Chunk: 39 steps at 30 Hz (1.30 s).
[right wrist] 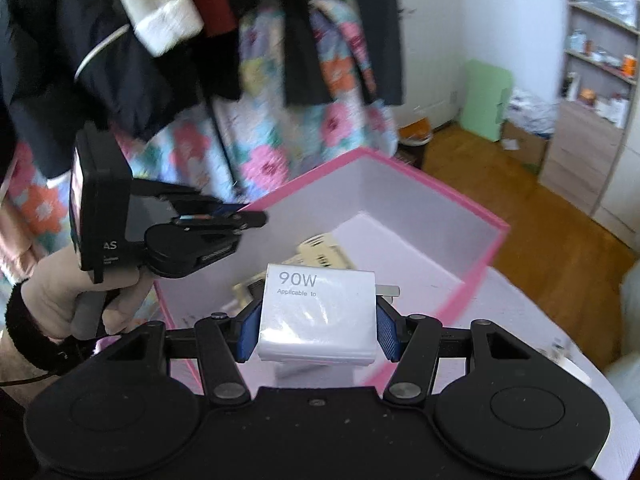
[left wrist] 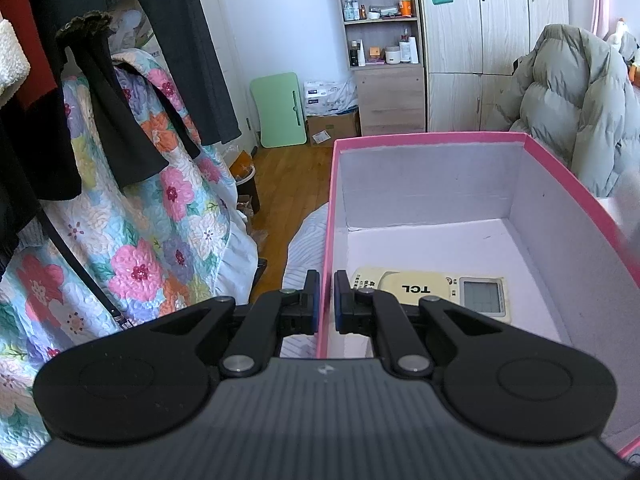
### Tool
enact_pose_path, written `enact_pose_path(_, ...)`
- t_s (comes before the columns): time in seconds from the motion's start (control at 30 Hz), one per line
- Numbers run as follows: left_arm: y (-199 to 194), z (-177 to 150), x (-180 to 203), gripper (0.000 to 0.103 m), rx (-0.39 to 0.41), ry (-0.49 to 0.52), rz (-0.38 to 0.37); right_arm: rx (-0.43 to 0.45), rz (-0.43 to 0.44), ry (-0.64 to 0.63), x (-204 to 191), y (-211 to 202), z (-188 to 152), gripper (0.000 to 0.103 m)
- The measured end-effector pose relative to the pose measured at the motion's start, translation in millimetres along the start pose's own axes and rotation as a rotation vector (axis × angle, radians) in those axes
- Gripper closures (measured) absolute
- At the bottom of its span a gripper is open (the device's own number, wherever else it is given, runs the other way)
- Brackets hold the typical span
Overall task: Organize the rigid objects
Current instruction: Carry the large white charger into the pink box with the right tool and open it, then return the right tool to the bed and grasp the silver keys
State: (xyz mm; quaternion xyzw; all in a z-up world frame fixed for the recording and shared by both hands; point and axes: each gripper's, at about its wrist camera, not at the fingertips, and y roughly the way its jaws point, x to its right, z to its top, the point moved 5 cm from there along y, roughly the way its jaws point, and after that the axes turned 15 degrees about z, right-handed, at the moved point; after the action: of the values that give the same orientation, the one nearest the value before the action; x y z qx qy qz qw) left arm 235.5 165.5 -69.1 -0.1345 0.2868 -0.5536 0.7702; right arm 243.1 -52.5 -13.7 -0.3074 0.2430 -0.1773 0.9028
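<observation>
A pink box [left wrist: 424, 138] with a white inside stands open before me. A yellowed TCL remote [left wrist: 432, 291] lies on its floor near the front. My left gripper [left wrist: 327, 300] is shut on the box's left wall, one finger outside and one inside. In the right wrist view my right gripper [right wrist: 318, 332] is shut on a white 90W charger [right wrist: 318, 314] and holds it above the near edge of the pink box [right wrist: 472, 280]. The remote [right wrist: 320, 256] lies below and beyond it. The left gripper [right wrist: 224, 218] shows at the box's left rim.
Hanging dark clothes [left wrist: 100, 92] and a floral quilt [left wrist: 160, 216] fill the left. A grey puffer jacket [left wrist: 572, 96] is at the right. A shelf unit [left wrist: 380, 40] and wardrobe stand behind, across a wooden floor [left wrist: 288, 184]. The box rests on a white surface [right wrist: 520, 332].
</observation>
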Motion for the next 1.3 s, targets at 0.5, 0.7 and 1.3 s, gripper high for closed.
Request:
enact_pose_path(0.5,2,1,-6,0.097,0.004,-0.021,-0.025,-0.408,0.052,-0.085,12,128,-2,0.041)
enact_pose_path(0.7,2,1,-6,0.097,0.004,-0.021,-0.025,-0.398,0.053,-0.171,4,125,-5,0.036)
enact_pose_path(1.3,3,0,-8,0.096,0.003,-0.015,-0.024,0.025,-0.171,0.108,41,-77,-55,0.030)
